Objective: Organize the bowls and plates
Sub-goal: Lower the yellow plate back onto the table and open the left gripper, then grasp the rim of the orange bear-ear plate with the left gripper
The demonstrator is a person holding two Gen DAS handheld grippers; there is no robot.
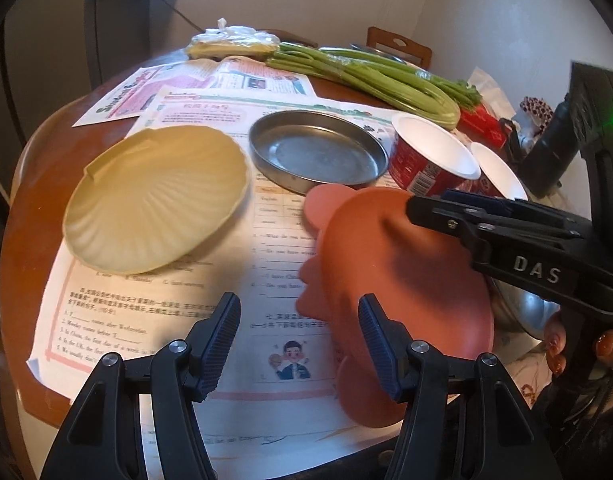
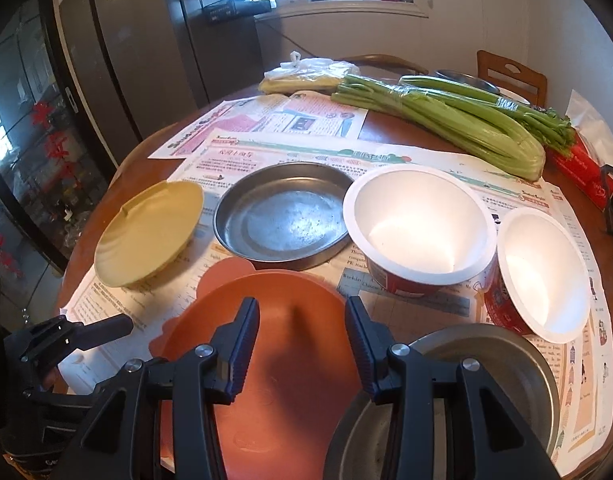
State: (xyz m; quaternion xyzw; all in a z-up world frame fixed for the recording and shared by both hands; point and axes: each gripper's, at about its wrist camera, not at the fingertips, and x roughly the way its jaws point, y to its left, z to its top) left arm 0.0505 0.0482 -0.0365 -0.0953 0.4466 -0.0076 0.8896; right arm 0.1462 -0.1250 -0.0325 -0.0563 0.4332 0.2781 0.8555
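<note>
R tongs point(image 2: 302, 308) pinched on raised ridge of orange plate point(image 1: 406, 300), plate tilted, held off the counter point(image 1: 22, 240) over printed sheets point(image 1: 166, 288), its R edge above steel bowl point(image 2: 486, 360). L tongs point(image 1: 298, 308) spread, nothing betw. them, hovering over sheets just L of plate. Yellow shell plate point(image 1: 158, 196), metal pan point(image 1: 318, 152), 2 paper bowls point(image 2: 418, 220) sat behind.

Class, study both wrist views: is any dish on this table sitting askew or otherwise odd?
Yes. The orange plate is tilted, its far side raised in the right gripper, over a steel bowl. One red paper bowl leans on its side. Nothing looks spilled or broken.
</note>
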